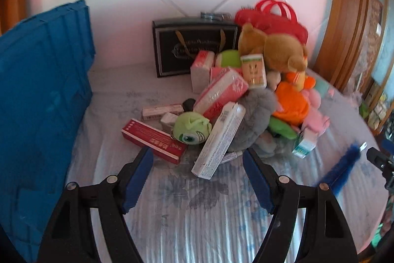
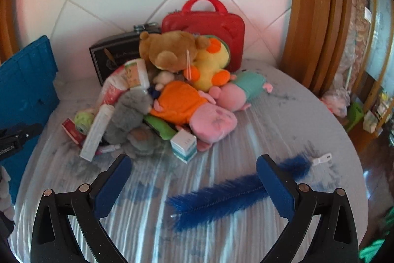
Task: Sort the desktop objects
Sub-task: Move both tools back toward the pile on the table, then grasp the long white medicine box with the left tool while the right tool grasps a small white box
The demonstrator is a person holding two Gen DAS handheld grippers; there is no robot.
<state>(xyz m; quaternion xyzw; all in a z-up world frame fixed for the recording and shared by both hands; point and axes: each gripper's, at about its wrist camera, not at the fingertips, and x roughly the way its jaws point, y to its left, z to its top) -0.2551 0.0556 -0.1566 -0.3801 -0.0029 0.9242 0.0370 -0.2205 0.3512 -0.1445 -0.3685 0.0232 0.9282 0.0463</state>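
My left fingers (image 1: 198,155) wide apart, empty, facing toy-and-box pile (image 1: 236,100) mid counter (image 1: 197,221); my right fingers (image 2: 193,163) likewise empty over blue brush (image 2: 221,199), lying diagonal, tagged handle toward right edge

Toy pile (image 2: 172,95) mid-table (image 2: 283,115), crate (image 1: 41,90) left, brush (image 2: 221,199) right-front, case (image 2: 211,26) behind pile at wall.

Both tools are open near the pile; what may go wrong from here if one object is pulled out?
1. The white toothpaste box leans on the grey plush; pulling either may topple the other.
2. The brown bear sits on top of the pile and may roll off.
3. The blue brush lies under the right tool and may snag.
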